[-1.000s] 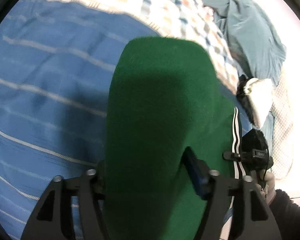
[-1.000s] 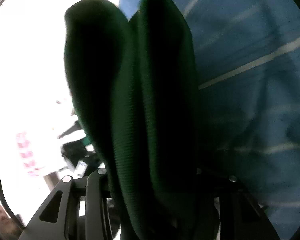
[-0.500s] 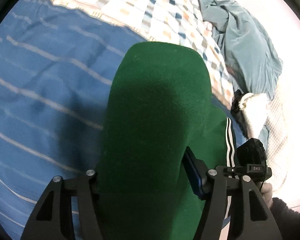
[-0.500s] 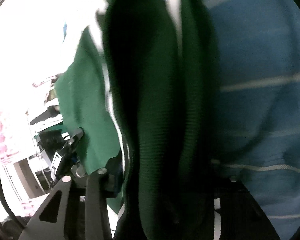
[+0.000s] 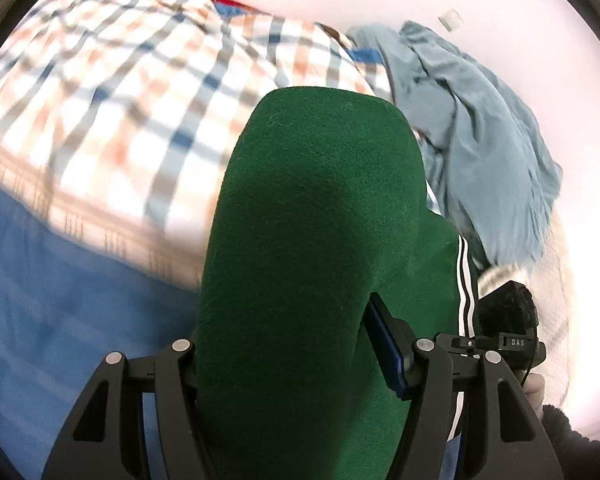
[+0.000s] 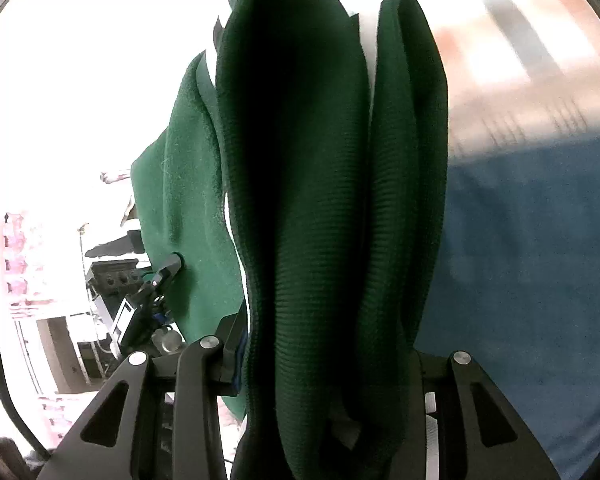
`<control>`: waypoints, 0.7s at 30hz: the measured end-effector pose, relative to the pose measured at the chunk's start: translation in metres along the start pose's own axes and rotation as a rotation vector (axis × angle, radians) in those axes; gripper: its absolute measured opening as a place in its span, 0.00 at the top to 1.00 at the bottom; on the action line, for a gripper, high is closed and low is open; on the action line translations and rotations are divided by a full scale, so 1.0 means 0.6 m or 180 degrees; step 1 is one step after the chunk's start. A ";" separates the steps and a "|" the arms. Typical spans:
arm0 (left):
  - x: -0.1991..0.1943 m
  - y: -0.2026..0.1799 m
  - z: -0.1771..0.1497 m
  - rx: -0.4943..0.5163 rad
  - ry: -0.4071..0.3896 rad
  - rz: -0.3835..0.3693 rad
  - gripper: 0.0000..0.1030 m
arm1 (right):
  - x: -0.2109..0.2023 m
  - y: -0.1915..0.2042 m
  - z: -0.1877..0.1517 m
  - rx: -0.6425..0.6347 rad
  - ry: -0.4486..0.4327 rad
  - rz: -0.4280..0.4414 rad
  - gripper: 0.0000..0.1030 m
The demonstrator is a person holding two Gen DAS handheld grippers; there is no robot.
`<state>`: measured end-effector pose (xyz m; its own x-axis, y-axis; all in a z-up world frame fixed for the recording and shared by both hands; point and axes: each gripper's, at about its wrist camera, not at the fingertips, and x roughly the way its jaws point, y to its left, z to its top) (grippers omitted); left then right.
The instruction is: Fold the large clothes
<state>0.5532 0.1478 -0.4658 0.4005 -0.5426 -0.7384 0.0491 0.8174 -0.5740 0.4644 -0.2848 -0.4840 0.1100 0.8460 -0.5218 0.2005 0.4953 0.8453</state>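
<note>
A dark green garment [image 5: 316, 240] with white stripes along one edge is held up off the bed by both grippers. My left gripper [image 5: 300, 360] is shut on a thick fold of it; the cloth bulges up between the jaws and hides the fingertips. In the right wrist view my right gripper [image 6: 324, 360] is shut on several bunched ribbed folds of the same garment [image 6: 320, 200]. The other gripper shows in each view: the right one [image 5: 504, 332] beside the striped edge, the left one [image 6: 156, 280] clamped on the green cloth.
A blue bedsheet [image 5: 52, 312] with pale stripes lies below. A checked quilt [image 5: 132, 92] lies at the back. A crumpled grey-blue garment [image 5: 480, 152] and a white textured cloth [image 5: 556, 280] lie to the right. A bright room with furniture [image 6: 60, 320] shows at left.
Both grippers have lifted and tilted up with the green garment; the checked quilt now fills the left view's upper part, and the garment hangs more spread in the right view.
</note>
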 end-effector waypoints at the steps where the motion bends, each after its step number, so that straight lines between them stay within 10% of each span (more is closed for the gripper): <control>1: 0.009 0.008 0.027 0.0000 -0.0012 0.0020 0.43 | 0.011 0.015 0.047 -0.0015 -0.0008 -0.0003 0.60; 8: 0.109 0.094 0.195 -0.0020 0.0019 0.0207 0.42 | 0.117 0.077 0.312 -0.0053 0.0001 -0.0087 0.60; 13: 0.190 0.148 0.209 -0.0071 0.0090 0.0385 0.37 | 0.187 0.068 0.440 -0.0045 0.0049 -0.0370 0.60; 21: 0.207 0.167 0.183 0.0019 -0.0138 0.0498 0.18 | 0.201 0.068 0.435 -0.0176 -0.0015 -0.0748 0.32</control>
<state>0.7083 0.1839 -0.5762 0.4427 -0.3997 -0.8027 -0.0117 0.8925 -0.4509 0.7398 -0.2140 -0.5422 0.0712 0.7053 -0.7054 0.1677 0.6886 0.7055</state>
